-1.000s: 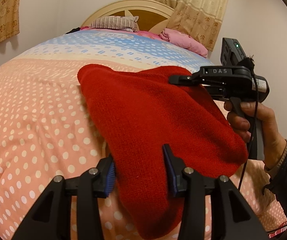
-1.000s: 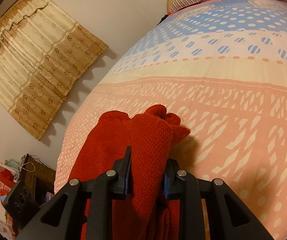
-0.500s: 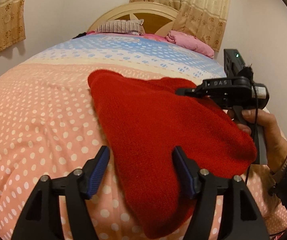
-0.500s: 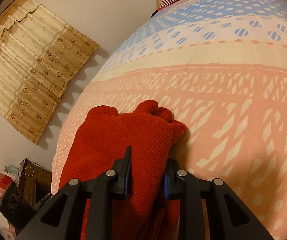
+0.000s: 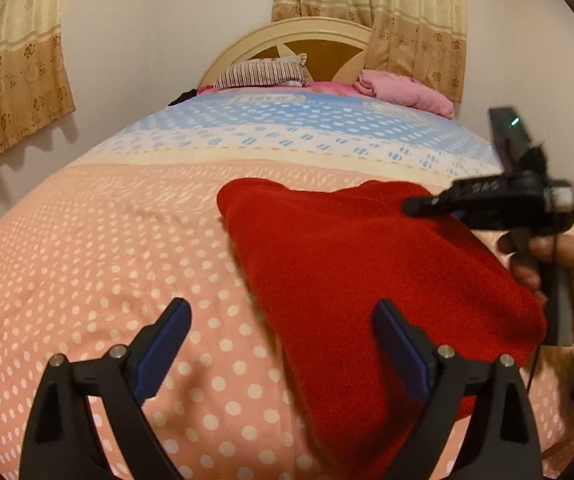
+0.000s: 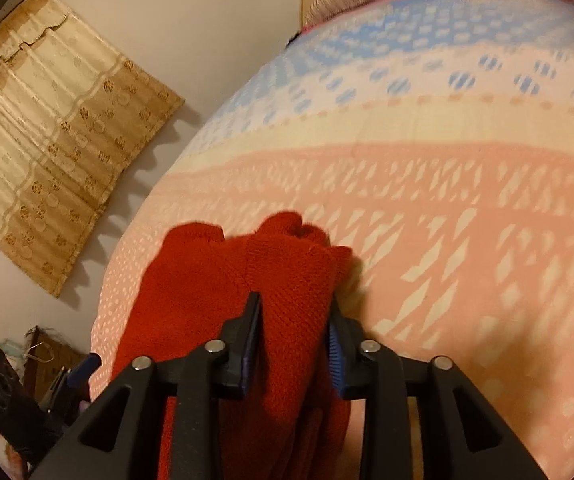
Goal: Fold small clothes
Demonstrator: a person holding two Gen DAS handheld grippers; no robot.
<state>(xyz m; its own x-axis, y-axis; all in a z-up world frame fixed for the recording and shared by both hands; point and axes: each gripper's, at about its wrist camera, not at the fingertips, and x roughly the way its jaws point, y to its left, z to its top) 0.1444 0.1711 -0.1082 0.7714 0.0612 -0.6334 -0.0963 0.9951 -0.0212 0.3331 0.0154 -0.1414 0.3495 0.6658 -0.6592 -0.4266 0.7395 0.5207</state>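
Left gripper jaws opening wide, nothing clamped, red knit edge lying between them on the bed. Right gripper jaws easing open, a bunched fold still between them. Risk: thick knit springs back and the fold slumps. Fuzzy, bulky, roughly folded.

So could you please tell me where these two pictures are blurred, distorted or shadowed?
Left wrist view: fisheye bends the bed into a dome, dark vignette at the corners; the right gripper is motion-smeared. Right wrist view: the bedspread pattern is soft and streaked; the red knit near the fingers stays sharper; the curtain throws a scalloped shadow on the wall.
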